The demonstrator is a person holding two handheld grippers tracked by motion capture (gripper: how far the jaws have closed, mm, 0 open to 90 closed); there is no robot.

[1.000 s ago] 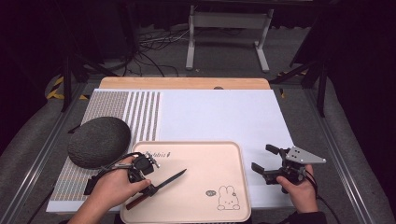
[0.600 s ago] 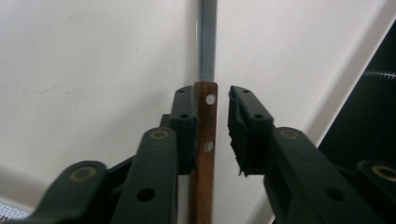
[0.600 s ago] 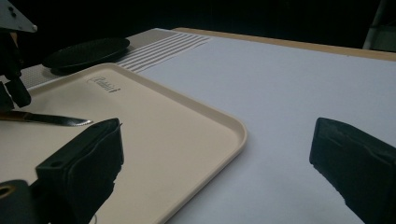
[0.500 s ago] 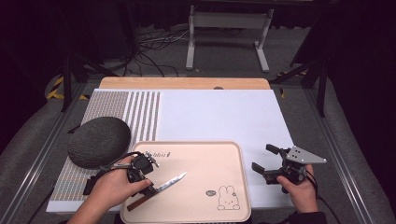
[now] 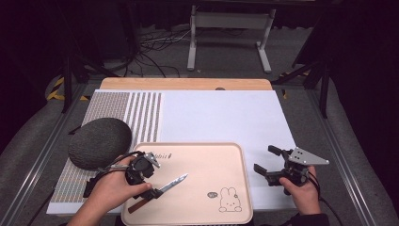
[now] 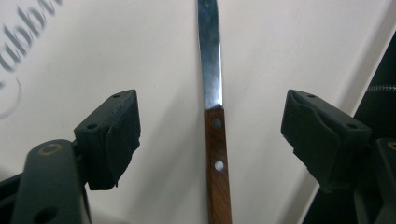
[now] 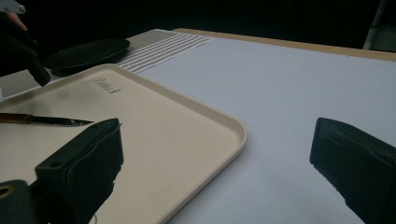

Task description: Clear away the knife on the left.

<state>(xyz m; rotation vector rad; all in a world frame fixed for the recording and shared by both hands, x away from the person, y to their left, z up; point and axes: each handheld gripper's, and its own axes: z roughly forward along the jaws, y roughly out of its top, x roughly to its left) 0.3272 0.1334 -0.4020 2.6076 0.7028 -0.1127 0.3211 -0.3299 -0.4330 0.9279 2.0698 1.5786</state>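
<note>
Knife [image 6: 215,140] lies flat on the tray [image 5: 202,150], near its front-left corner, blade pointing toward the tray's middle. Our left gripper [image 6: 210,135] has just been opening: jaws wide, straddling the wooden handle, pads clear of it. We'd judge the release done, so we lift straight up without clipping the handle; right gripper [image 5: 269,165] idles wide and empty just off the tray's right edge.
</note>
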